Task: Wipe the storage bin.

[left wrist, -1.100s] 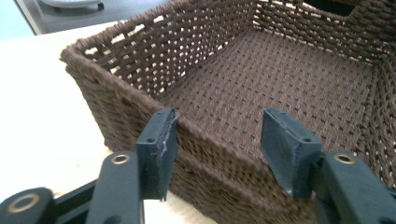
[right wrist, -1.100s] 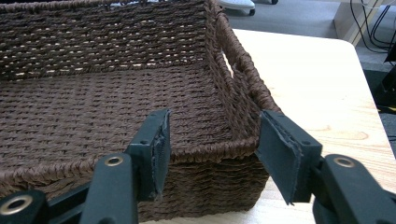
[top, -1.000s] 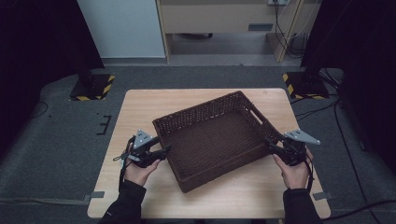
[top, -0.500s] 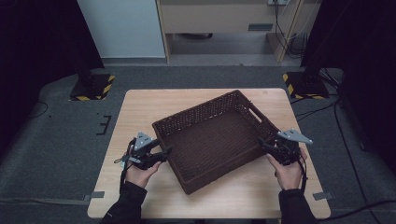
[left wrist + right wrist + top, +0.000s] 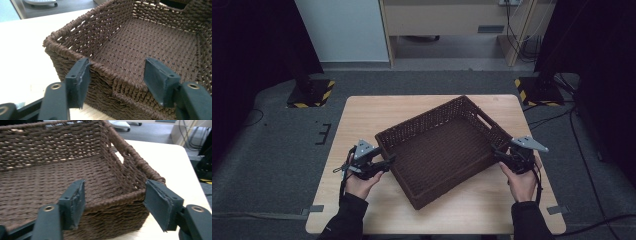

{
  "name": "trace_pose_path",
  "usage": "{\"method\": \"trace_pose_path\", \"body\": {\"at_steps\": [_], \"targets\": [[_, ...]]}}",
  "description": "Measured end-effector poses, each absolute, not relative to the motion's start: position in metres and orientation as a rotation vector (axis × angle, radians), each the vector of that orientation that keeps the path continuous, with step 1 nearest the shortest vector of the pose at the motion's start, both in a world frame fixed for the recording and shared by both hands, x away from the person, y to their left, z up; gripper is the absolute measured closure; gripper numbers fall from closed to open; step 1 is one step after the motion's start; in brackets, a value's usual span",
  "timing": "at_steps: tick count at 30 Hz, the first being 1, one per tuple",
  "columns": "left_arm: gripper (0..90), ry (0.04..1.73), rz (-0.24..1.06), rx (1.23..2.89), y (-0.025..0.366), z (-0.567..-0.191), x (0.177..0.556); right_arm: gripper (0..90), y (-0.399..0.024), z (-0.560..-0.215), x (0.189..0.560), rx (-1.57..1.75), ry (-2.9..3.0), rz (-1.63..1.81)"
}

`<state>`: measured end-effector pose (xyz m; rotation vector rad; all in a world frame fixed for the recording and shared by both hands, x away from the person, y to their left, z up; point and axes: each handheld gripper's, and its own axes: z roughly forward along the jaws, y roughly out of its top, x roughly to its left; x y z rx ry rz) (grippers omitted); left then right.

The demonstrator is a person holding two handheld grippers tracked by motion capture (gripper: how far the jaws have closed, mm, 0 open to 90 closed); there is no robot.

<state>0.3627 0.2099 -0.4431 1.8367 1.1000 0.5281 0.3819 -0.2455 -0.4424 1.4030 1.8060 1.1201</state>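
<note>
A dark brown woven basket (image 5: 438, 150) lies empty and skewed on the wooden table (image 5: 372, 117). My left gripper (image 5: 384, 162) is at the basket's left wall. In the left gripper view its jaws straddle the basket (image 5: 140, 45) rim, and the left gripper (image 5: 120, 75) has just been opening, its pads (image 5: 160, 80) wide of the weave. My right gripper (image 5: 498, 154) is at the basket's right corner. The right gripper (image 5: 115, 200) also straddles the basket (image 5: 50, 175) rim beside a handle hole, and its jaws have just been opening.
Two stands with yellow-black striped bases (image 5: 309, 92) (image 5: 539, 90) sit on the grey floor beyond the table's far corners. A pale cabinet (image 5: 447, 20) is behind, with cables (image 5: 557, 120) on the floor at the right. Bare tabletop (image 5: 492, 215) surrounds the basket.
The right gripper's jaws have spread apart around the basket's rim and that hand has shifted slightly toward the basket. The left hand and the basket have stayed put.
</note>
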Motion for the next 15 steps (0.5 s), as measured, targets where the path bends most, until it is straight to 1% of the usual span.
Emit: {"method": "trace_pose_path", "body": {"at_steps": [2, 5, 11, 15], "targets": [[35.9, 1.095, 0.548, 1.849, 0.208, -0.443, 0.361, 30.7, -0.244, -0.442, 0.381, 1.404, 1.813, 1.131], [37.2, 1.091, 0.541, 1.853, 0.209, -0.44, 0.362, 26.1, -0.233, -0.445, 0.379, 1.398, 1.828, 1.118], [37.4, 1.123, 0.567, 1.803, 0.222, -0.433, 0.367, 28.1, -0.233, -0.448, 0.383, 1.387, 1.81, 1.095], [39.0, 1.158, 0.574, 1.775, 0.232, -0.43, 0.376, 28.6, -0.234, -0.449, 0.388, 1.379, 1.802, 1.092]]}}
